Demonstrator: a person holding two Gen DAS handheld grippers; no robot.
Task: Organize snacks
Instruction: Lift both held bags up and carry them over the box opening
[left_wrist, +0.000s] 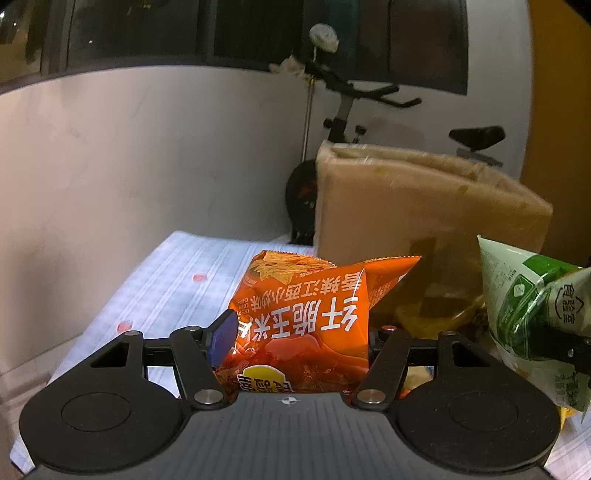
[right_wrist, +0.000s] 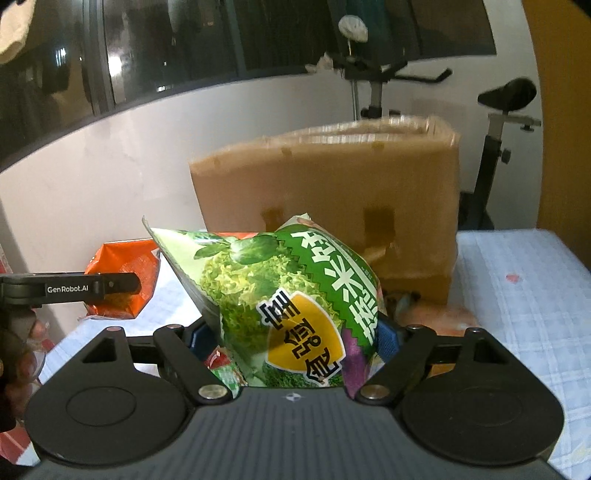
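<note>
Gripping an orange corn chips bag (left_wrist: 299, 325), my left gripper (left_wrist: 297, 334) has its blue pads (left_wrist: 221, 338) pressed against the bag's sides, with the packet standing between the fingers, its printed text upside down to the camera. My right gripper (right_wrist: 295, 339) is pinching a green snack bag (right_wrist: 291, 306) the same way, jaws closed on its lower body, the top seam pointing up and to the left in that view. From the left wrist camera the green bag (left_wrist: 532, 314) appears at the right edge, just beside the orange one but apart from it. From the right wrist camera the orange bag (right_wrist: 122, 280) sits to the left, partly behind the left gripper's black finger marked GenRobot.AI (right_wrist: 70, 288). Both bags appear raised above the table's white checked cloth with small red marks (left_wrist: 166, 288). A tan cardboard box (right_wrist: 332, 206), blurred, stands on the cloth behind both bags. Beyond it I note an exercise bike (left_wrist: 354, 110) against the white wall (left_wrist: 129, 166), beneath dark windows. Other wrappers lie on the cloth under the right gripper; I cannot identify them.
</note>
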